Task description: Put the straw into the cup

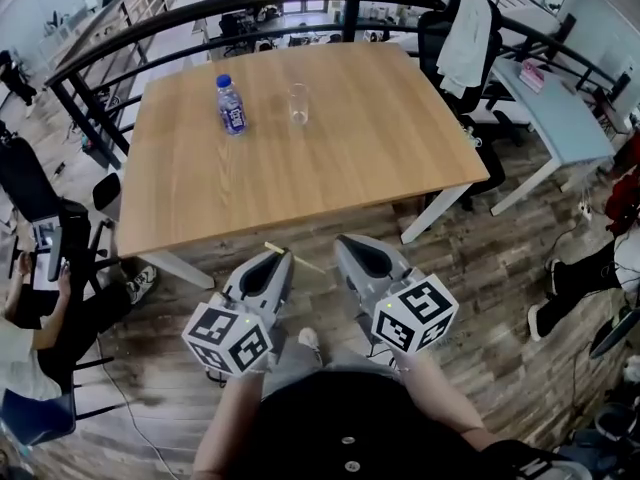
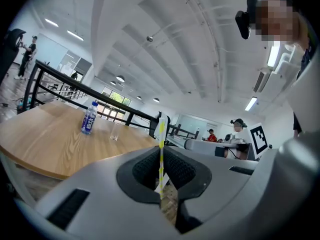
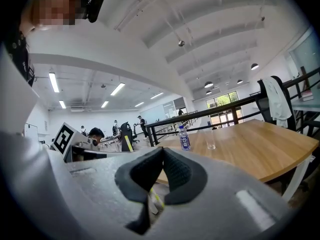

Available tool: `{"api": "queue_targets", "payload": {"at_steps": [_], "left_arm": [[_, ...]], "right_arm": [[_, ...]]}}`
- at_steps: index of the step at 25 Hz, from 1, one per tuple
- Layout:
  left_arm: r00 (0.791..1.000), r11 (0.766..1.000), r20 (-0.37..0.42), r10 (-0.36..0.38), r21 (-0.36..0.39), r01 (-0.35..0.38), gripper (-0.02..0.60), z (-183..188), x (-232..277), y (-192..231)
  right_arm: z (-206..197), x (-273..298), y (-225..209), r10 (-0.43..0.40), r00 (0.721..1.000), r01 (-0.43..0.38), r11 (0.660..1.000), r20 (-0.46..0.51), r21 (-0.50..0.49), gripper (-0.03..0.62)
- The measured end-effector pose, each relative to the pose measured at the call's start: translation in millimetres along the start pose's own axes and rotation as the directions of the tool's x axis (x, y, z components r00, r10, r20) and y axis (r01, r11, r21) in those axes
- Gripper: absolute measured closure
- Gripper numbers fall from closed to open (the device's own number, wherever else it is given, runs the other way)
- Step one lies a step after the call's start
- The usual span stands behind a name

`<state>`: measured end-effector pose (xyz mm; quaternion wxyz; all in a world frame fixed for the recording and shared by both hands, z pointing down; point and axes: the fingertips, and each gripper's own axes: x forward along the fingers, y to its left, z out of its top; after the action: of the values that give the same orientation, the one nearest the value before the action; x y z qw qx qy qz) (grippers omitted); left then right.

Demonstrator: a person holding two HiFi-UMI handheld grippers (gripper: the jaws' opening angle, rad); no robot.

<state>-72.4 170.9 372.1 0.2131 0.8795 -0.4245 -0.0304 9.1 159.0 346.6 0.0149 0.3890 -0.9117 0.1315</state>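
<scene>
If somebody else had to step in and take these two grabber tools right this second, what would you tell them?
Left gripper: shut on the straw, striped yellow and white, which stands up out of its jaws.
Right gripper: jaws together, with nothing between their tips.
Cup: clear, upright and apparently empty, on the far part of the table beside a water bottle.
Done: the straw is in the grip. Both grippers are low, in front of the table's near edge and well short of the cup.
Left: carry the straw over the cup, lower it in and let go.
</scene>
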Motion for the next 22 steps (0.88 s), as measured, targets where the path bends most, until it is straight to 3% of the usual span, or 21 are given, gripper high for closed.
{"api": "queue_targets", "payload": {"at_steps": [13,22], "left_arm": [[1.0,0.999,-0.01,-0.025,-0.026,0.025,0.548,25,29,71],[1.0,0.999,-0.006,-0.022,-0.04,0.022,0.548,36,56,100]], "right_arm": [[4,66,-26,-0.063,0.998,0.063,0.998,-0.022,0.008,0.595],[12,102,-53,-0.056,0.998,0.056,0.998,-0.027,0.007,0.595]]}}
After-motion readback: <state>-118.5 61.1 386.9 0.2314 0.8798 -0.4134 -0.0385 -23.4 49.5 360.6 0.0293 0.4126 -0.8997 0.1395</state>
